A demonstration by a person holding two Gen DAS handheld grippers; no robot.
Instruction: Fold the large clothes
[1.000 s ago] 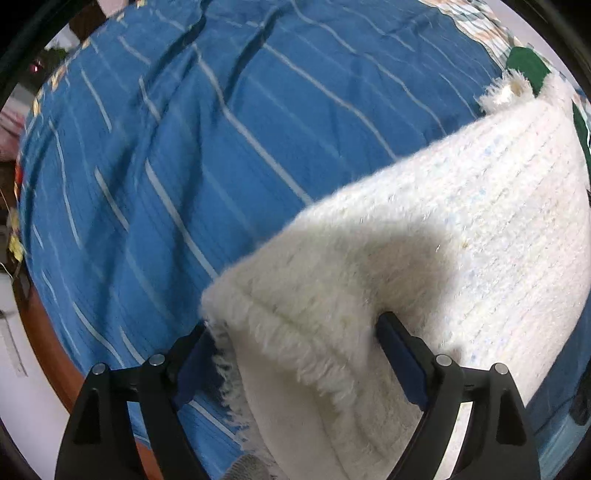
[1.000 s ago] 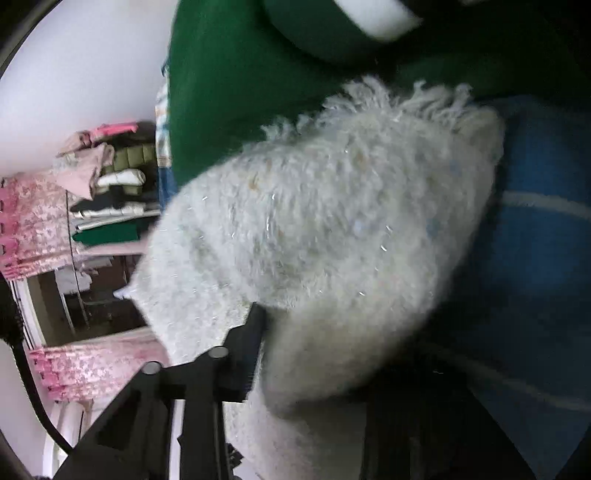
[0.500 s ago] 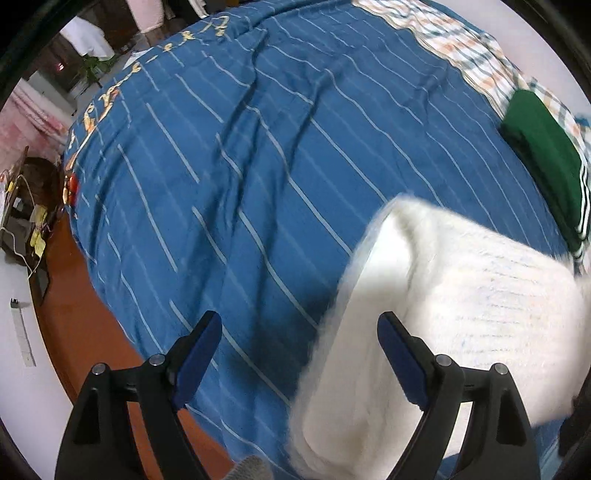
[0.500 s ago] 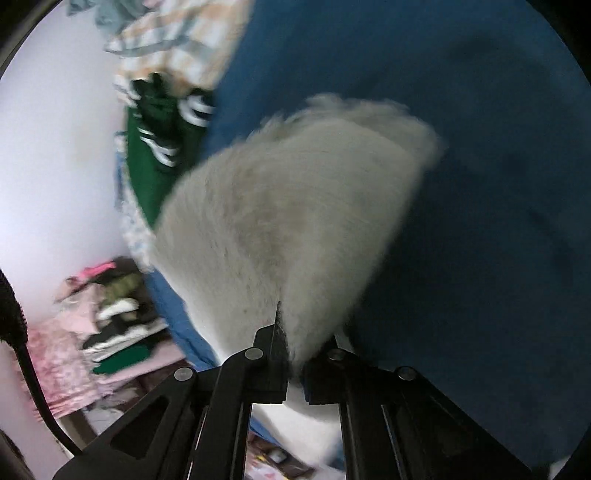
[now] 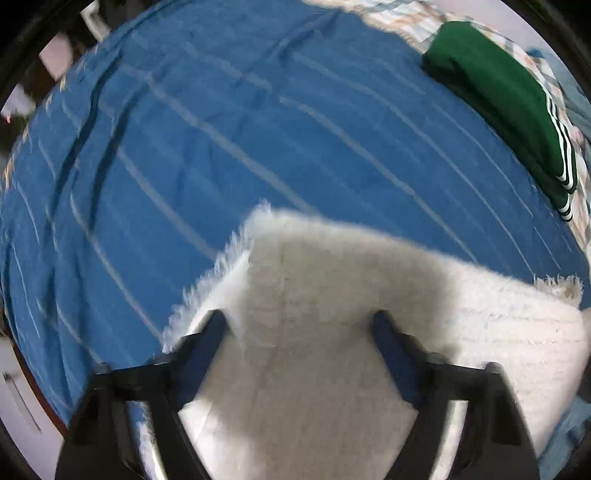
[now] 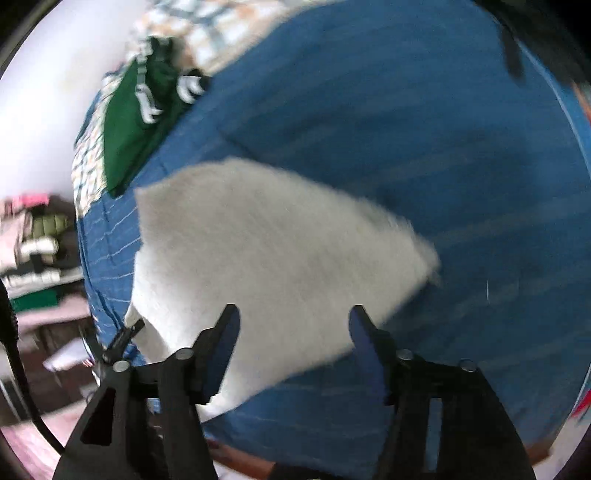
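A fluffy white garment [image 5: 332, 314] lies folded flat on the blue striped bedspread [image 5: 221, 129]; it also shows in the right wrist view [image 6: 266, 251]. My left gripper [image 5: 299, 325] is open and empty, hovering over the garment's fringed left part. My right gripper [image 6: 291, 321] is open and empty, above the garment's near edge. Both views are blurred by motion.
A folded green garment with white stripes [image 5: 509, 96] lies at the far edge of the bed on a plaid cloth [image 5: 406, 18]; it also shows in the right wrist view [image 6: 136, 110]. Shelves with stacked clothes [image 6: 33, 240] stand beside the bed. The bed's wooden edge [image 5: 37, 387] is at lower left.
Both grippers let go of the white garment and opened. It dropped flat onto the bedspread, and both grippers drew back above it.
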